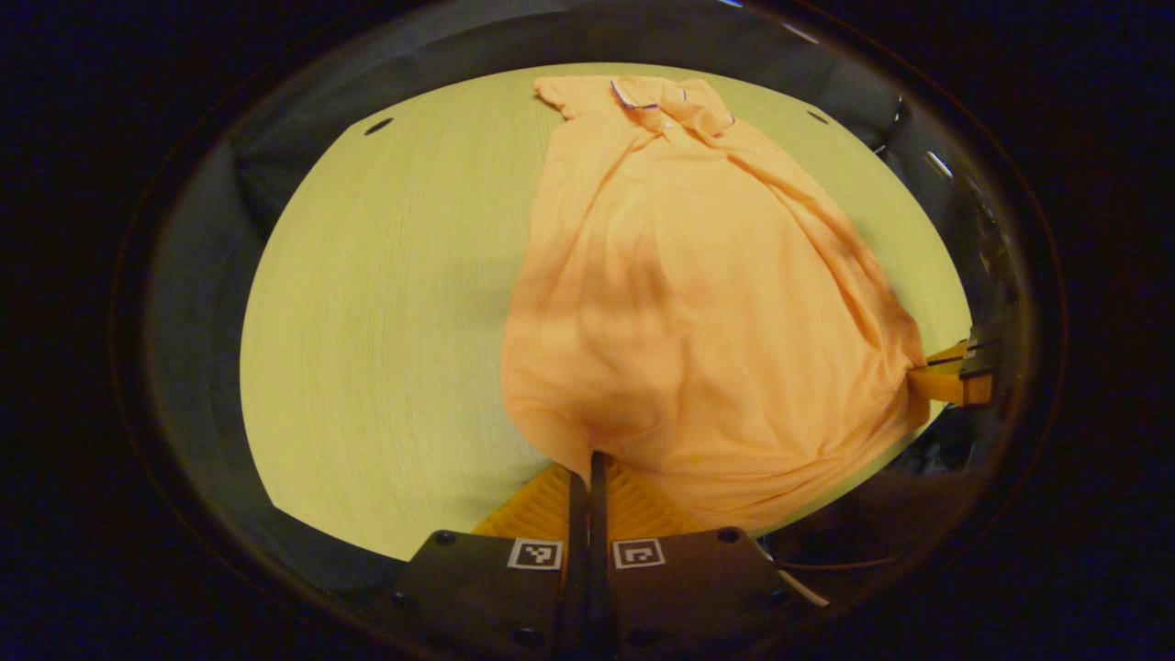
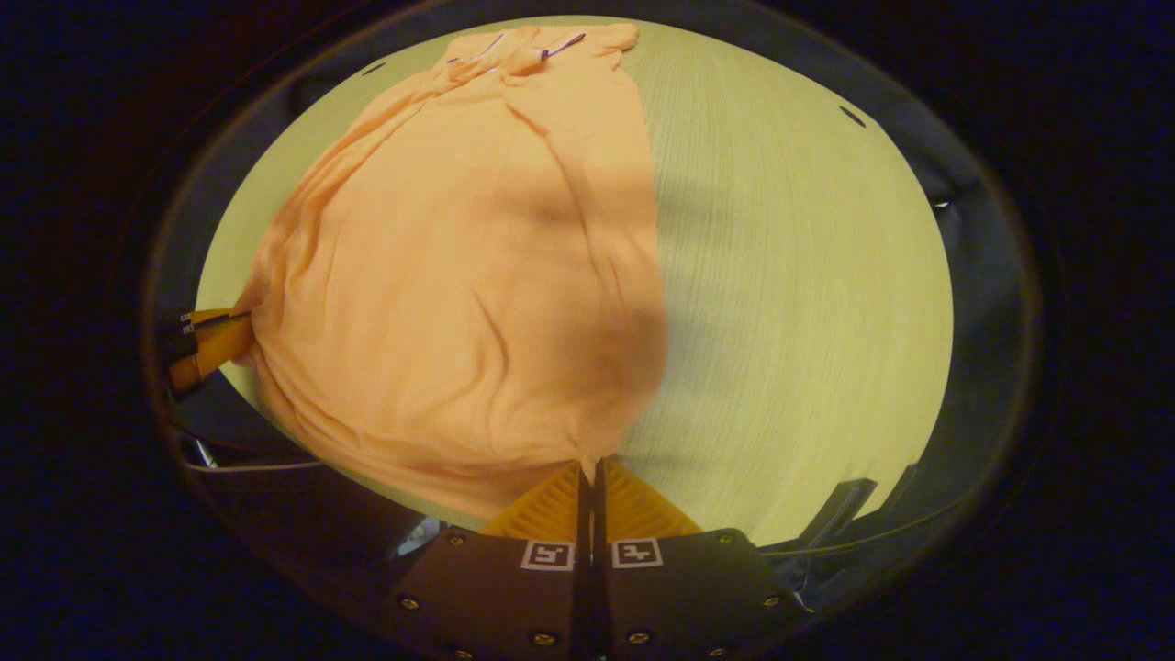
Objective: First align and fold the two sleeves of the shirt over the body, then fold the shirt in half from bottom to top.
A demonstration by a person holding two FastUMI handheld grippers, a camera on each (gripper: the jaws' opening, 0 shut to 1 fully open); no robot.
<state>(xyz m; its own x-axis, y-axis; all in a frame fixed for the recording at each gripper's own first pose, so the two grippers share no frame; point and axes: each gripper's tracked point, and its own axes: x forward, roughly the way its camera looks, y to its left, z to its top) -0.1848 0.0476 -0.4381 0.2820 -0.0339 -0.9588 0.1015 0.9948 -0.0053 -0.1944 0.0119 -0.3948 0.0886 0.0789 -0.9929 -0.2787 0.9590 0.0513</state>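
Here each gripper, left (image 1: pixel 587 468) and right (image 2: pixel 587 477), pinches the shirt (image 1: pixel 679 303) hem (bottom corners) above the table (image 1: pixel 386 321).

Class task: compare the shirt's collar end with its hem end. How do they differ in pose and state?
The collar end lies on the table at the far side, touched by neither gripper; the hem end is near, pinched by the left gripper and right gripper. The collar end looks narrow, the hem end spread wide. Both are wrinkled orange fabric.

Hiding hem corner of shirt (image 1: pixel 679 303) between closed fingers of left gripper (image 1: pixel 587 468). Hiding opposite corner inside right gripper (image 2: pixel 590 473). Concealing sleeves beneath bunched body. Blurring collar (image 1: pixel 647 96) detail.
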